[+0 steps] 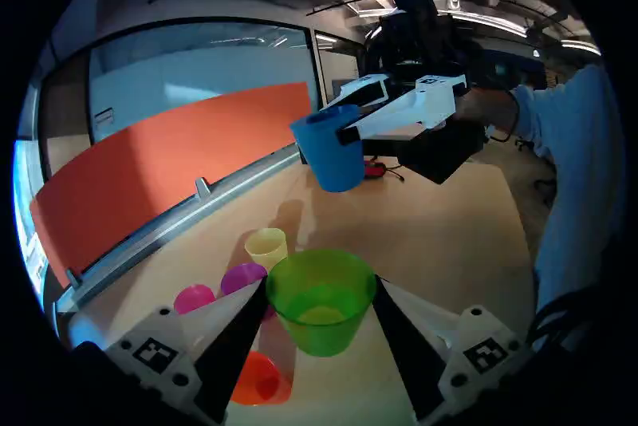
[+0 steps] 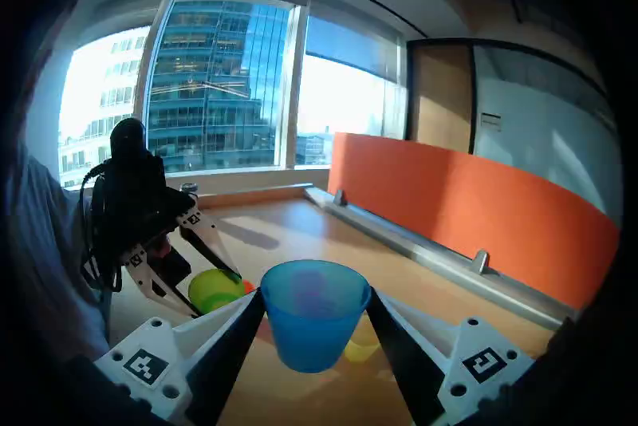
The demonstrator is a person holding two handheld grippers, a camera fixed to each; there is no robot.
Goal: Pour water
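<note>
Left gripper (image 1: 319,286) was closed on the green cup (image 1: 321,322), both fingers pressed to its walls just under the rim, cup upright. Right gripper (image 2: 315,298) clamped the blue cup (image 2: 313,338) the same way. In the left gripper view the blue cup hung above and beyond the green cup, well apart from it, near upright, not yet tipped.

Left of the green cup, on the table (image 1: 446,234), stood small cups: pink (image 1: 194,297), purple (image 1: 239,274), yellow (image 1: 265,246). An orange one (image 1: 259,378) sat below and left.

Handling, judged: thin plastic tumblers, light, smooth and tapered. The walls would likely flex under a hard squeeze. The best hold is high on the wall beneath the rim, where it is stiffest. The water level in either cup could not be told.

Views compared: the left gripper view gave the gap between the two cups, and a person's sleeve (image 1: 574,171) right of the green cup. The right gripper view looked into the blue cup's mouth, with windows (image 2: 215,83) far behind the green cup.
</note>
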